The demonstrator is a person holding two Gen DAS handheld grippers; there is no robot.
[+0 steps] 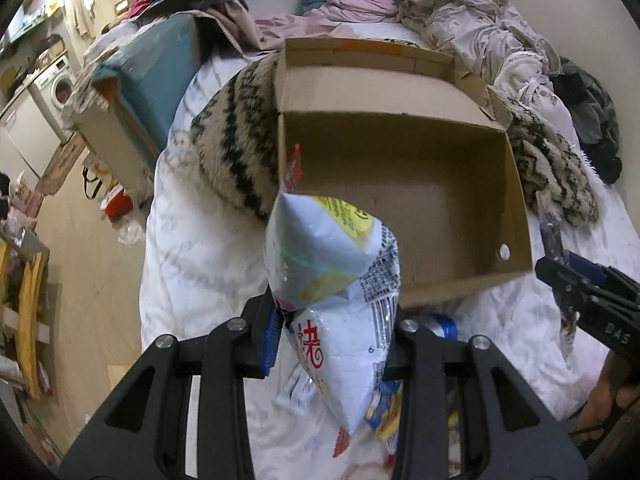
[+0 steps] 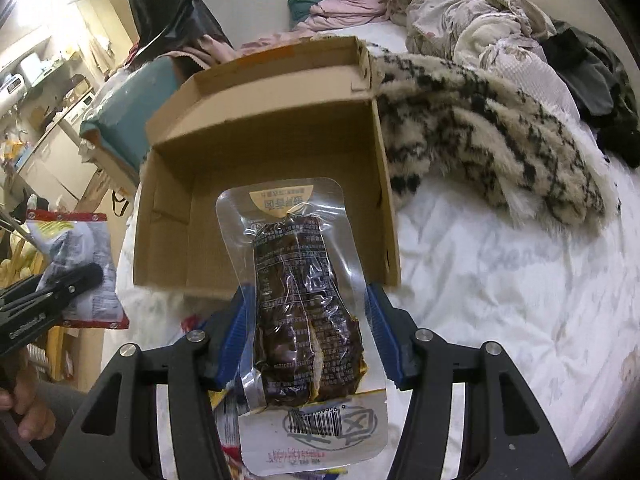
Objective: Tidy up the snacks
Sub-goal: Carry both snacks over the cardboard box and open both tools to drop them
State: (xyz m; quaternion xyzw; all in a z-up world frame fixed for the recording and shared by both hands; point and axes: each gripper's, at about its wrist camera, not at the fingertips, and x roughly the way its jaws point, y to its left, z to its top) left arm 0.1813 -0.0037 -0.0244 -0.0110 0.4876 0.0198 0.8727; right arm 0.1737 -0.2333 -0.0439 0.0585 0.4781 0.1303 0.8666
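An open, empty cardboard box (image 1: 460, 200) lies on the white bed, also in the right wrist view (image 2: 224, 168). My left gripper (image 1: 334, 336) is shut on a white snack bag (image 1: 336, 280) with red and yellow print, held just in front of the box's near left corner; the bag also shows in the right wrist view (image 2: 80, 264). My right gripper (image 2: 306, 332) is shut on a clear vacuum pack of dark brown food (image 2: 304, 304), held in front of the box's near wall. The right gripper shows at the right edge of the left wrist view (image 1: 560, 268).
A furry black-and-cream blanket (image 2: 500, 132) lies behind and right of the box. Crumpled clothes (image 1: 460, 12) pile at the bed's far end. More snack packets (image 1: 384, 412) lie on the white quilt (image 2: 520, 280) under the grippers. A teal-topped carton (image 1: 144, 92) stands left of the bed.
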